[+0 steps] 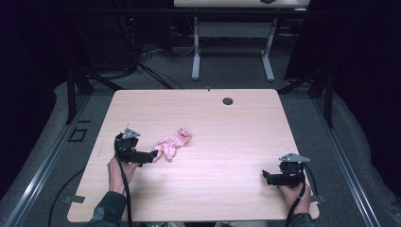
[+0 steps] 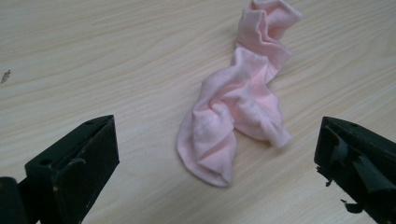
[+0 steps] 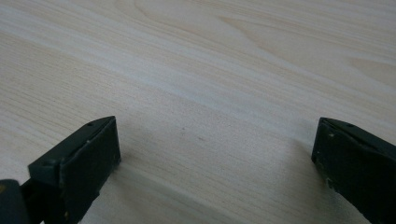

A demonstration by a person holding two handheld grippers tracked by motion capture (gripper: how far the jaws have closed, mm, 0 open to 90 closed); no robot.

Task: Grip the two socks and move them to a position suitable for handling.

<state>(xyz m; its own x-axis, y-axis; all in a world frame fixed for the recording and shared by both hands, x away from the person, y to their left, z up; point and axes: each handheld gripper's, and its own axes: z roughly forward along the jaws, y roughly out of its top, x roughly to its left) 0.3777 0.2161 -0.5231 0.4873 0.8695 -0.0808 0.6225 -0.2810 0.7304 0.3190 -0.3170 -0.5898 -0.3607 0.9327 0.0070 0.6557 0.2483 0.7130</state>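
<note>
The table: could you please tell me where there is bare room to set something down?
The table is bare from the pink cloth across to the right tool, and along the far edge beside the round hole. It is crowded only where the open left tool meets the cloth.

Black two-jaw tools [image 1: 154,154], grey triangular plates, black cables, seemingly dark sleeves

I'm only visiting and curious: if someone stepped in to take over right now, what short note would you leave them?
Left gripper: jaws wide open, at the near end of the pink sock, holding nothing.
Right gripper: jaws open, holding nothing, over bare wood near the table's front right, far from the sock.
Sock: lies crumpled and twisted on the table, left of centre.
Done: nothing visible yet; the sock is not gripped.
Left: probably close the left gripper on the sock, then carry on handling it.
</note>
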